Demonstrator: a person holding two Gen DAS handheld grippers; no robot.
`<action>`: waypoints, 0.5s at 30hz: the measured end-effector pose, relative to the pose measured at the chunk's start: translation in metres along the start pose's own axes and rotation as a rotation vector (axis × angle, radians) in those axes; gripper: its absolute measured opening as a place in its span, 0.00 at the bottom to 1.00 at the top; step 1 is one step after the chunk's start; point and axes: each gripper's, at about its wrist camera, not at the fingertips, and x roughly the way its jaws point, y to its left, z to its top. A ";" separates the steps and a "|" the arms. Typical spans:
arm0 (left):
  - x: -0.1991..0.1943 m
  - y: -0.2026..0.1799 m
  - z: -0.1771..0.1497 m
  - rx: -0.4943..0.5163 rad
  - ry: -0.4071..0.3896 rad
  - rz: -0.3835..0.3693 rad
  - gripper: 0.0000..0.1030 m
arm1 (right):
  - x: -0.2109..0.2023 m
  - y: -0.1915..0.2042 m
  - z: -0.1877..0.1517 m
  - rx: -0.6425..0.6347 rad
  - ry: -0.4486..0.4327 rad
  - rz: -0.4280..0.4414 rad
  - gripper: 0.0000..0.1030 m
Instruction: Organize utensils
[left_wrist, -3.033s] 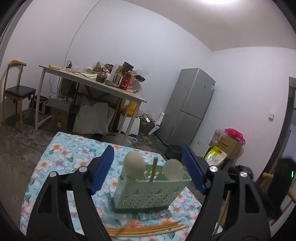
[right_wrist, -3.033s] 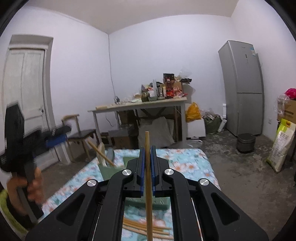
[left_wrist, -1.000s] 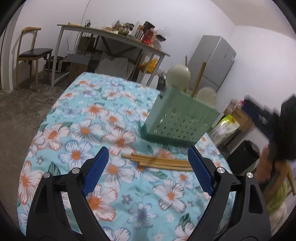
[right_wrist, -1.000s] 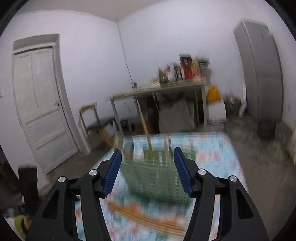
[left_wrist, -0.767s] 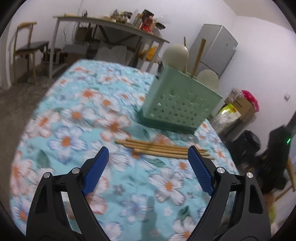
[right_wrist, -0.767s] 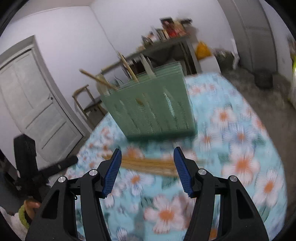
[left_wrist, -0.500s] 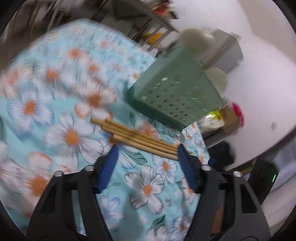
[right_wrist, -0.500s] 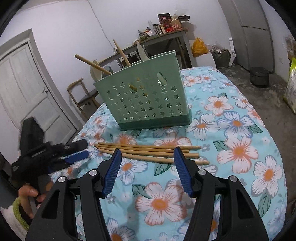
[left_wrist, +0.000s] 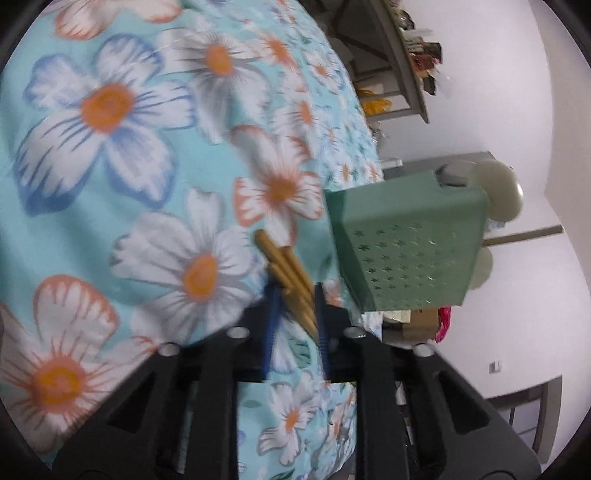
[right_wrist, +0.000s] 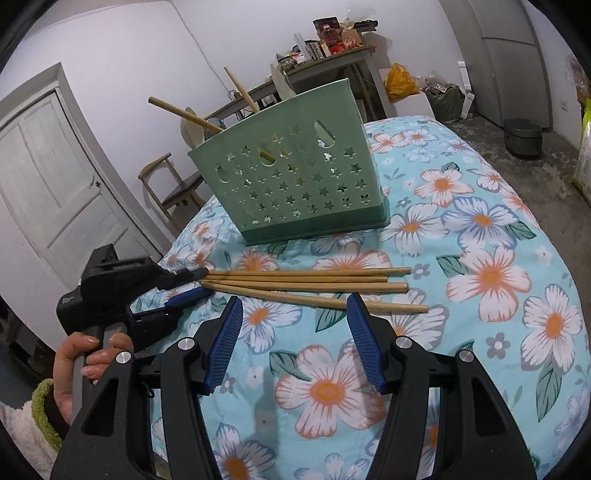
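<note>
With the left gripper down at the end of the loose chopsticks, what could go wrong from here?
1. The left gripper spans several of the wooden chopsticks at their bunched ends, so it may lift more than one or drop some.
2. The green star-perforated plastic holder already has sticks leaning out at angles; another could snag on them.
3. The floral tablecloth may bunch under the fingers.

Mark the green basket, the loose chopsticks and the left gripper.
green basket (right_wrist: 295, 184), right wrist view, on its star-punched front wall.
loose chopsticks (right_wrist: 306, 282), right wrist view, mid-length of the bundle on the cloth.
left gripper (right_wrist: 195, 284), right wrist view, between its fingertips at the chopstick ends.
</note>
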 end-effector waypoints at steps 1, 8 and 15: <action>-0.001 0.003 0.001 -0.009 0.000 -0.012 0.10 | -0.001 0.001 0.000 -0.002 -0.001 -0.001 0.56; -0.020 0.011 -0.006 0.016 0.000 -0.052 0.08 | -0.004 0.004 0.001 -0.010 -0.003 -0.002 0.56; -0.066 0.023 -0.019 0.078 -0.005 -0.007 0.09 | -0.008 0.007 0.004 -0.024 -0.013 -0.011 0.56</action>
